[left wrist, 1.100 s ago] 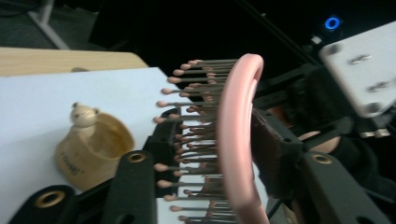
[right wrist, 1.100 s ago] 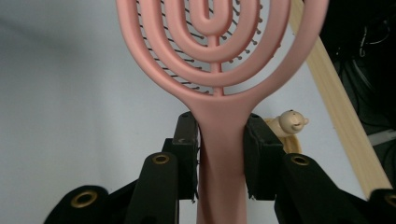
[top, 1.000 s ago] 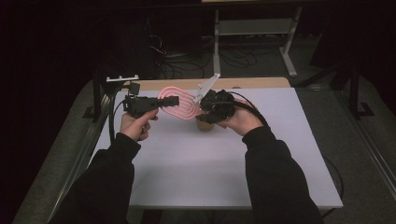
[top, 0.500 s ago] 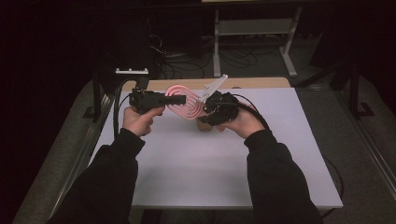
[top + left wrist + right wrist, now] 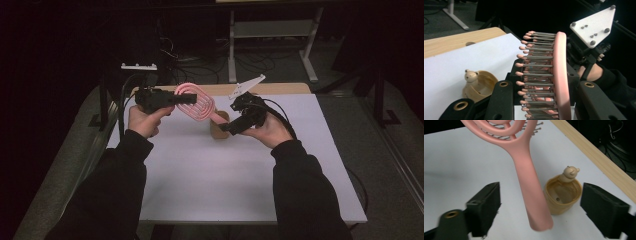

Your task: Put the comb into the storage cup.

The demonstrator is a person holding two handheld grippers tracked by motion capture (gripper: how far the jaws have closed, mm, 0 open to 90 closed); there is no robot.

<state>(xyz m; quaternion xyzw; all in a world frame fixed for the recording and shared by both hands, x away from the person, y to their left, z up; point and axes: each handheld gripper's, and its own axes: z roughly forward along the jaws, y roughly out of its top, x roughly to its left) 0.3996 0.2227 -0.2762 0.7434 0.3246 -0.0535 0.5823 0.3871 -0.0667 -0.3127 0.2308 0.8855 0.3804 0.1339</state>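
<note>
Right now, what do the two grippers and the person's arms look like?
Both the left gripper and the right gripper are black, blocky tools with two flat, padded jaws, each trailing a black cable. A pale grey three-cornered plate with small screws tops the right one. The person wears long black sleeves.

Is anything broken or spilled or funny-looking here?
Nothing is broken or spilled. The pink hairbrush hangs in the air, pinched at its head by the left gripper, with its handle slanting down between the open pads of the right gripper. The little bear cup stands upright on the white table.
</note>
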